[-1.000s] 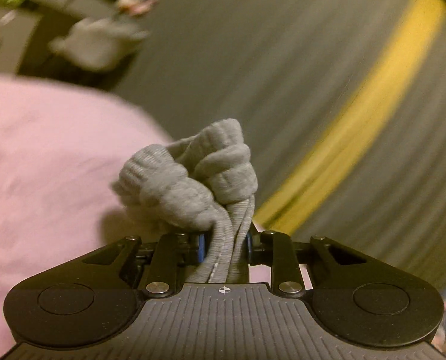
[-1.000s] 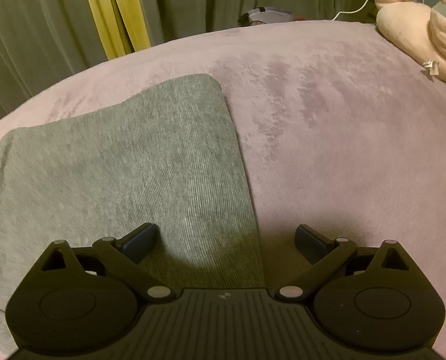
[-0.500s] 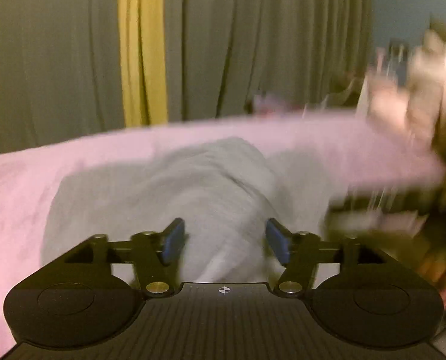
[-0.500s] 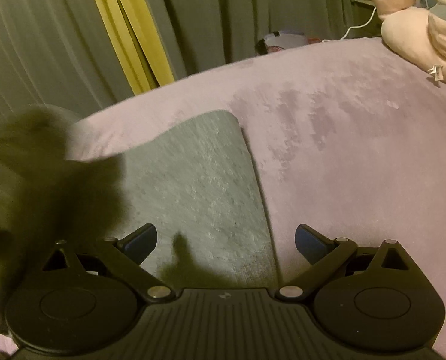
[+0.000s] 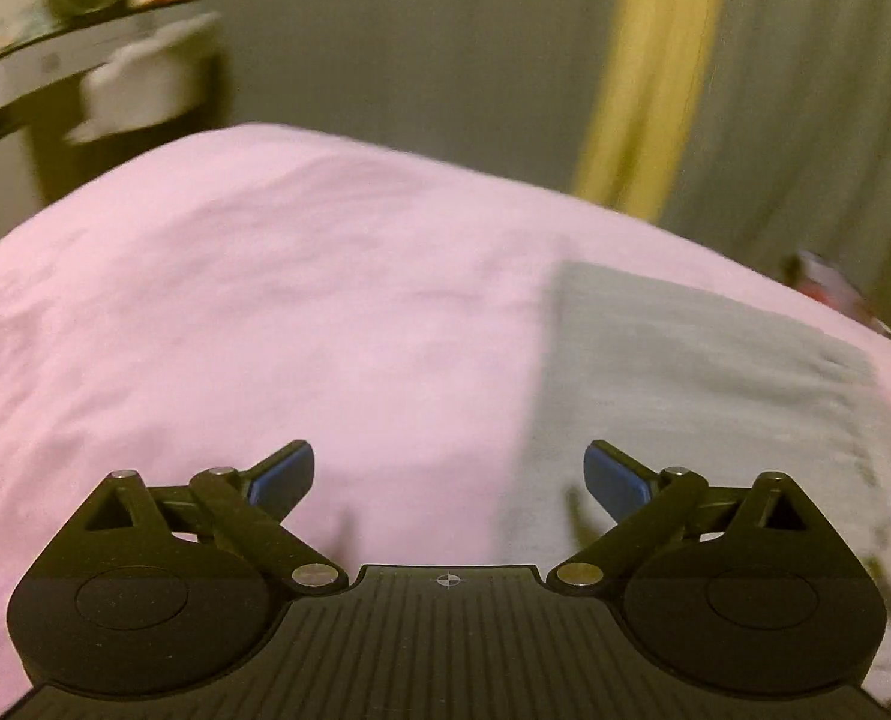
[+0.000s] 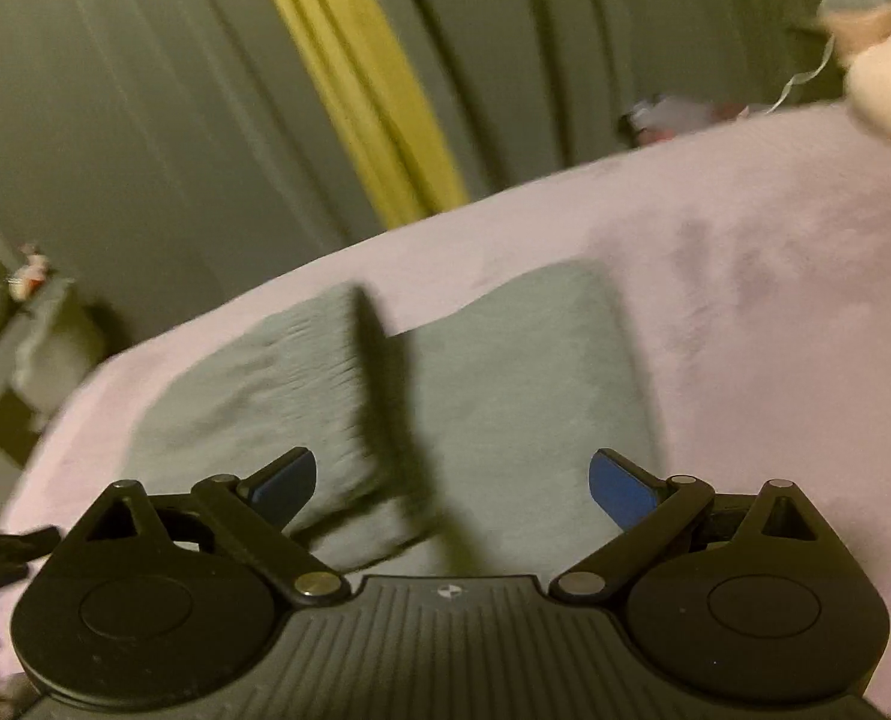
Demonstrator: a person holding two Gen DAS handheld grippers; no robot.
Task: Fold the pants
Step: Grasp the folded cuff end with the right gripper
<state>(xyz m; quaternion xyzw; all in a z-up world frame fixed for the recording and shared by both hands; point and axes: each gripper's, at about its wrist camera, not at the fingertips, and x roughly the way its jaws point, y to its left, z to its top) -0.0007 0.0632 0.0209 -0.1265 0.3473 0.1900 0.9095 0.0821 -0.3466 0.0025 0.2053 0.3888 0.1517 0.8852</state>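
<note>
We see the pink bed (image 5: 253, 312) filling most of both views, with a grey curtain (image 6: 145, 120) and its yellow stripe (image 6: 361, 90) behind it. The grey pants (image 6: 505, 372) lie folded flat on the bed, ahead of the right claw (image 6: 452, 483) and off to the right of the left claw (image 5: 449, 477). Our left claw's jaws are opening, with nothing between them, only bedding below. Our right claw is spread wide above the pants, gripping nothing. A blurred dark shadow crosses the fabric.
</note>
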